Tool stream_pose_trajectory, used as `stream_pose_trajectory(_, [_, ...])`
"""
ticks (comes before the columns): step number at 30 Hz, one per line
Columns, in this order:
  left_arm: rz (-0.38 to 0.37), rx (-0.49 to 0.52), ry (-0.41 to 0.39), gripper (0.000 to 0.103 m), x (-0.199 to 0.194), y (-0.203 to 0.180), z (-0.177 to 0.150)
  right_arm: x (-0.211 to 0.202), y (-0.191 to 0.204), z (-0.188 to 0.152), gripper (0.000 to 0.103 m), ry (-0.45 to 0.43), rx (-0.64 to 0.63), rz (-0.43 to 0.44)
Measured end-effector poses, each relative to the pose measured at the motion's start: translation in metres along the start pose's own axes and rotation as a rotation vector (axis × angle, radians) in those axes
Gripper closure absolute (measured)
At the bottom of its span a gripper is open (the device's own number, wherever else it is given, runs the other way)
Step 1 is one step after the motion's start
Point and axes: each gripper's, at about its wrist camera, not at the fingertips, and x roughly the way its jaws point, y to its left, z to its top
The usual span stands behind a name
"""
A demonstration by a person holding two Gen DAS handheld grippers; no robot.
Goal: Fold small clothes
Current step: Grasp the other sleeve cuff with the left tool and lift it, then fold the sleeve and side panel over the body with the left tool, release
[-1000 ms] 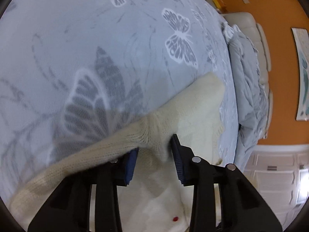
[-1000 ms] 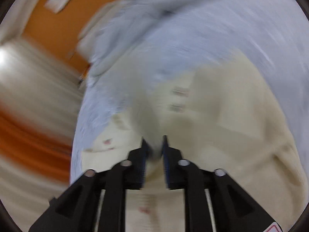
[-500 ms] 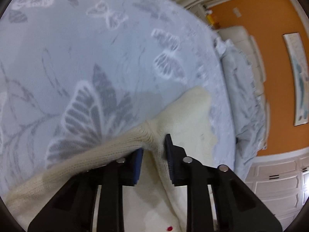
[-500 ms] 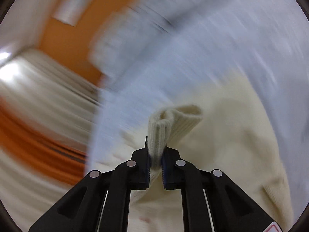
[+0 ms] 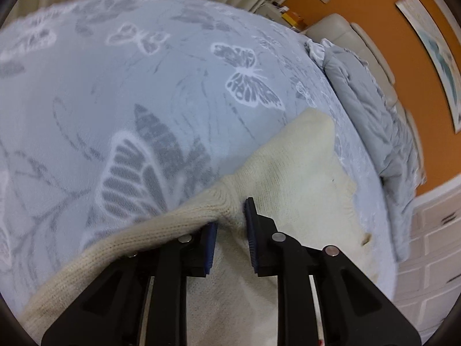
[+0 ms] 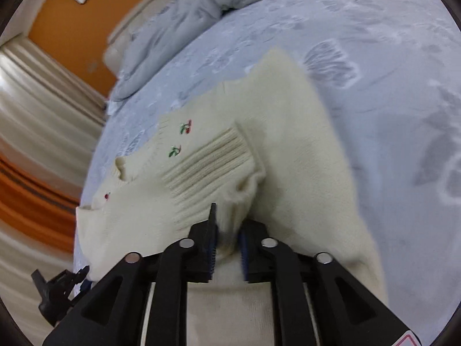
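Observation:
A cream knit sweater (image 5: 299, 173) lies on a pale blue bedspread with a butterfly print (image 5: 115, 72). My left gripper (image 5: 230, 219) is shut on a bunched fold where the sleeve meets the body, and the sleeve trails away to the lower left. In the right wrist view the sweater (image 6: 302, 144) shows small cherry embroidery (image 6: 184, 128). Its ribbed cuff (image 6: 207, 167) lies folded across the body. My right gripper (image 6: 229, 222) has the sleeve fabric between its pads, and its jaws are opening.
A crumpled grey duvet (image 5: 374, 109) is heaped along the far side of the bed against a cream padded headboard (image 5: 345, 28). Orange walls, pale curtains (image 6: 43, 101) and a white panelled cabinet (image 5: 432, 245) surround the bed. A small black object (image 6: 57, 294) shows at the lower left.
The left jaws have narrowed onto the knit fold and the view has rolled. The right gripper carried the raised cuff over and down onto the sweater's body, and its jaws have widened slightly.

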Motion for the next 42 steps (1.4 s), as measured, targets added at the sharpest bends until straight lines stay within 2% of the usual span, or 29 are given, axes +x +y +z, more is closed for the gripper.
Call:
stream_pose_trajectory(1, [0.008, 0.022, 0.004, 0.082, -0.004, -0.004, 0.000, -0.010, 0.003, -0.001, 0.075, -0.021, 0.017, -0.027])
stream_pose_trajectory(3, [-0.010, 0.049, 0.005, 0.080, -0.019, -0.008, 0.000, -0.042, 0.008, -0.009, 0.075, -0.125, 0.037, -0.089])
stream_pose_trajectory(4, [-0.030, 0.060, -0.005, 0.080, -0.032, -0.010, -0.001, -0.050, 0.014, -0.010, 0.082, -0.155, 0.027, -0.068])
stream_pose_trajectory(5, [-0.061, 0.058, -0.023, 0.079, -0.046, -0.012, -0.002, -0.052, 0.021, -0.008, 0.094, -0.157, -0.002, -0.036])
stream_pose_trajectory(7, [-0.091, 0.070, -0.039, 0.074, -0.057, -0.024, -0.003, -0.040, 0.051, -0.004, 0.098, -0.107, -0.104, -0.012])
stream_pose_trajectory(10, [-0.074, 0.124, -0.067, 0.070, -0.052, -0.049, 0.000, 0.005, 0.101, 0.007, 0.098, -0.006, -0.264, 0.030])
stream_pose_trajectory(12, [0.013, 0.147, -0.094, 0.052, -0.038, -0.063, 0.005, 0.049, 0.113, 0.011, 0.098, 0.075, -0.339, -0.045])
stream_pose_trajectory(13, [0.076, 0.154, -0.068, 0.045, -0.023, -0.063, 0.007, 0.071, 0.111, 0.013, 0.103, 0.124, -0.345, -0.104])
stream_pose_trajectory(14, [0.142, 0.160, -0.015, 0.047, -0.002, -0.060, 0.009, 0.089, 0.101, 0.017, 0.103, 0.146, -0.298, -0.101])
stream_pose_trajectory(15, [0.170, 0.166, 0.027, 0.047, 0.011, -0.056, 0.009, 0.087, 0.099, 0.023, 0.103, 0.129, -0.248, -0.075])
stream_pose_trajectory(17, [0.231, 0.256, -0.018, 0.043, 0.018, -0.056, 0.011, 0.075, 0.100, 0.031, 0.099, 0.088, -0.165, -0.054])
stream_pose_trajectory(18, [0.249, 0.266, 0.022, 0.041, 0.027, -0.049, 0.014, 0.061, 0.093, 0.033, 0.099, 0.033, -0.151, -0.025])
stream_pose_trajectory(19, [0.211, 0.247, 0.030, 0.039, 0.029, -0.042, 0.016, 0.056, 0.085, 0.030, 0.101, 0.005, -0.157, -0.036])
stream_pose_trajectory(20, [0.183, 0.250, 0.017, 0.038, 0.028, -0.038, 0.017, 0.065, 0.068, 0.023, 0.103, 0.040, -0.165, -0.120])
stream_pose_trajectory(21, [0.175, 0.273, 0.019, 0.037, 0.029, -0.037, 0.017, 0.071, 0.057, 0.018, 0.103, 0.062, -0.158, -0.086])
stream_pose_trajectory(22, [0.177, 0.331, 0.010, 0.037, 0.028, -0.040, 0.013, 0.061, 0.049, 0.015, 0.103, 0.043, -0.133, -0.040])
stream_pose_trajectory(23, [0.177, 0.366, 0.005, 0.037, 0.026, -0.041, 0.010, 0.051, 0.049, 0.015, 0.102, 0.047, -0.112, -0.057])
stream_pose_trajectory(24, [0.168, 0.381, 0.005, 0.037, 0.022, -0.041, 0.009, 0.037, 0.050, 0.014, 0.095, 0.033, -0.090, -0.069])
stream_pose_trajectory(25, [0.141, 0.375, 0.019, 0.038, 0.012, -0.038, 0.009, 0.011, 0.050, 0.006, 0.087, -0.010, -0.063, -0.032])
stream_pose_trajectory(27, [0.087, 0.344, 0.049, 0.038, -0.009, -0.027, 0.006, -0.023, 0.045, -0.014, 0.083, -0.034, -0.076, 0.011])
stream_pose_trajectory(29, [0.033, 0.341, 0.078, 0.035, -0.045, -0.008, -0.005, -0.053, 0.040, -0.050, 0.070, -0.036, -0.133, -0.060])
stream_pose_trajectory(33, [0.066, 0.422, 0.107, 0.028, -0.107, 0.024, -0.039, -0.093, 0.013, -0.108, 0.070, 0.078, -0.201, -0.169])
stream_pose_trajectory(36, [0.130, 0.494, 0.136, 0.020, -0.141, 0.044, -0.064, -0.104, 0.001, -0.145, 0.060, 0.147, -0.213, -0.237])
stream_pose_trajectory(39, [0.101, 0.421, 0.214, 0.016, -0.164, 0.072, -0.079, -0.119, -0.010, -0.169, 0.049, 0.165, -0.159, -0.240])
stream_pose_trajectory(41, [0.127, 0.371, 0.256, 0.015, -0.171, 0.096, -0.088, -0.128, -0.020, -0.181, 0.040, 0.177, -0.104, -0.224])
stream_pose_trajectory(42, [0.136, 0.360, 0.269, 0.015, -0.172, 0.102, -0.090, -0.128, -0.022, -0.186, 0.039, 0.184, -0.087, -0.214])
